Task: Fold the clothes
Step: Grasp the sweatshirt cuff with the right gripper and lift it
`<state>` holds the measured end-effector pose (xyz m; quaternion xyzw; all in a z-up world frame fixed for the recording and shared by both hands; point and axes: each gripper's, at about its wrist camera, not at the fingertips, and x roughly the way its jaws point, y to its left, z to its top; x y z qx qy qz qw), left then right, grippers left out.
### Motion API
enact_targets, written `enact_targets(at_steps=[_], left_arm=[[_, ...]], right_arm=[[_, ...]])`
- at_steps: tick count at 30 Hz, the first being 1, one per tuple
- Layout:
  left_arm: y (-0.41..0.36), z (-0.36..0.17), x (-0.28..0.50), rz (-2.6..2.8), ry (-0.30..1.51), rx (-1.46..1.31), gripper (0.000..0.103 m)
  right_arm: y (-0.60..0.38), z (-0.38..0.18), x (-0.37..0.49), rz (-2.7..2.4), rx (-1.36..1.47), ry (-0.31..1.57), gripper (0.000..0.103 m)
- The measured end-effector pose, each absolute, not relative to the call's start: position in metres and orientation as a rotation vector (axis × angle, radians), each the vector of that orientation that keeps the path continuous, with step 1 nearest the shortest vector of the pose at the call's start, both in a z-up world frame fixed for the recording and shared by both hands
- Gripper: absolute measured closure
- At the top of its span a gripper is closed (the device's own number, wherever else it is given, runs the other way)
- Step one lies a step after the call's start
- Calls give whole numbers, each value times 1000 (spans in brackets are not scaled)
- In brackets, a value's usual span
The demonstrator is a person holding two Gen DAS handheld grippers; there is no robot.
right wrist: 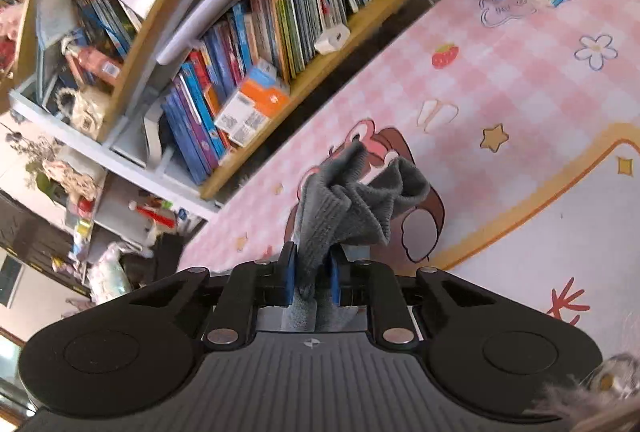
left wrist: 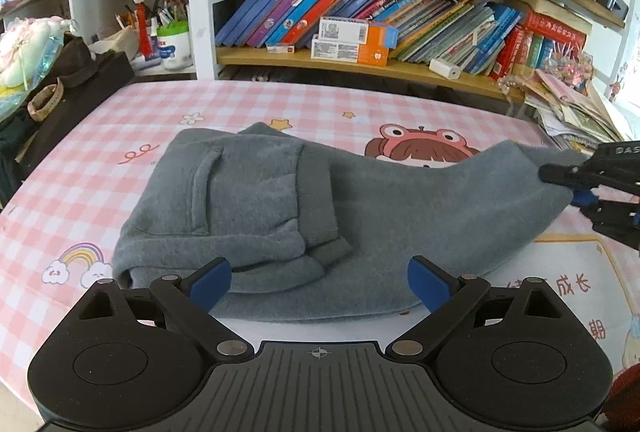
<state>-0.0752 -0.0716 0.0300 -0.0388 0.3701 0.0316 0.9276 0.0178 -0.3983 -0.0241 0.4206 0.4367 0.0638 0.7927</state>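
Grey fleece trousers (left wrist: 280, 216) lie partly folded on the pink checked cloth (left wrist: 100, 159), pocket and ribbed cuff facing up. My left gripper (left wrist: 320, 282) stands open just in front of their near edge, with nothing between its blue pads. In the left wrist view my right gripper (left wrist: 576, 187) is at the far right, clamped on the raised end of the garment. The right wrist view shows that gripper (right wrist: 314, 272) shut on a bunched ribbed cuff (right wrist: 352, 203), held above the table.
A bookshelf (left wrist: 360, 59) full of leaning books runs along the far edge of the table. A stack of booklets and papers (left wrist: 572, 111) sits at the back right. Dark bags and a plush toy (left wrist: 24, 47) crowd the left edge.
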Motion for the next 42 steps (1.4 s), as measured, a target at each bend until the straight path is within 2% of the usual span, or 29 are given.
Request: enact_targets(at_steps=[3,5,6,7,9,14,18,22,42], left_arm=[[-74,30,-77,73,760,-76,6],[-73,29,-78,82,760,-84,6],[-73,29,-78,87,761,-87,6],[-72,29,-77,90,763,-88,6],[-72,30,-76,93,764,-85,6],[-75,30,-73,86,769,-66,6],[-75,31,-69,79,770,-63,6],[-78,29,-63,61,774,-65,6],[-97,28,-41,-96,732,-40,6]], right_arm=[[-401,-27,20,128,920,950,87],[-403,-30,22,121,931,958,82],[-404,-31,22,118,936,961,78],[-405,-32,23,115,941,965,68],[-407,-34,24,98,944,965,56],[-403,-40,33,103,944,935,55],[-393,-43,41,145,866,956,79],[-399,-39,38,185,862,932,88],[-499,-15,-4,-70,950,779,89]])
